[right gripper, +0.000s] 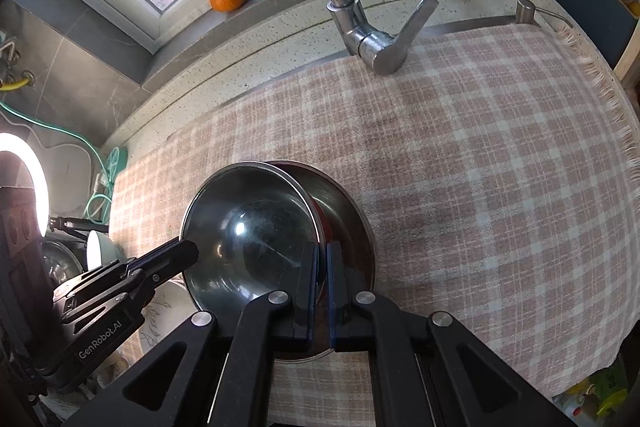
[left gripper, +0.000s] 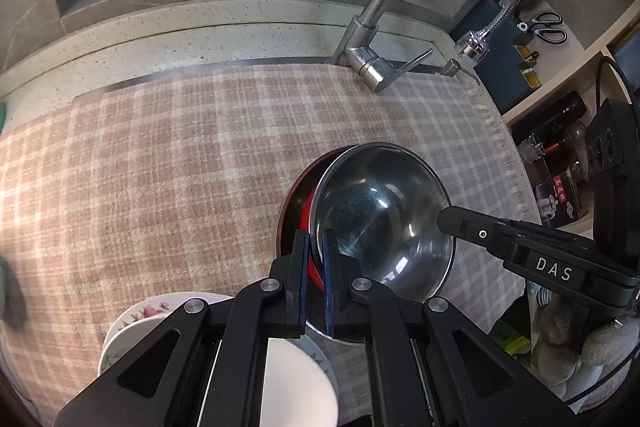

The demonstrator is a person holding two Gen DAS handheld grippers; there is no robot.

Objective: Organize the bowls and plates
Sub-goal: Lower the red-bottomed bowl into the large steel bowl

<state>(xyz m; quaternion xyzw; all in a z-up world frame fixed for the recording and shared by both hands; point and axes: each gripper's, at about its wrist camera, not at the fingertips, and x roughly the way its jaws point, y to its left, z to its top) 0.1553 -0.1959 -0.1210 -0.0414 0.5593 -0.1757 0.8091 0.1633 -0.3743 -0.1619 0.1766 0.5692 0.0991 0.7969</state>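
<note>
Both grippers clamp the steel bowl (left gripper: 384,215), mouth seemingly tilted upward.

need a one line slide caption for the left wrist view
Both grippers, left and right, pinch opposite rims of a steel bowl over a red bowl on a checked cloth.

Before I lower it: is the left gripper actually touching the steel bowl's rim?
Touching. In the left wrist view the left gripper has its blue pads closed on the steel bowl rim, one pad inside and one outside, no gap showing.
</note>
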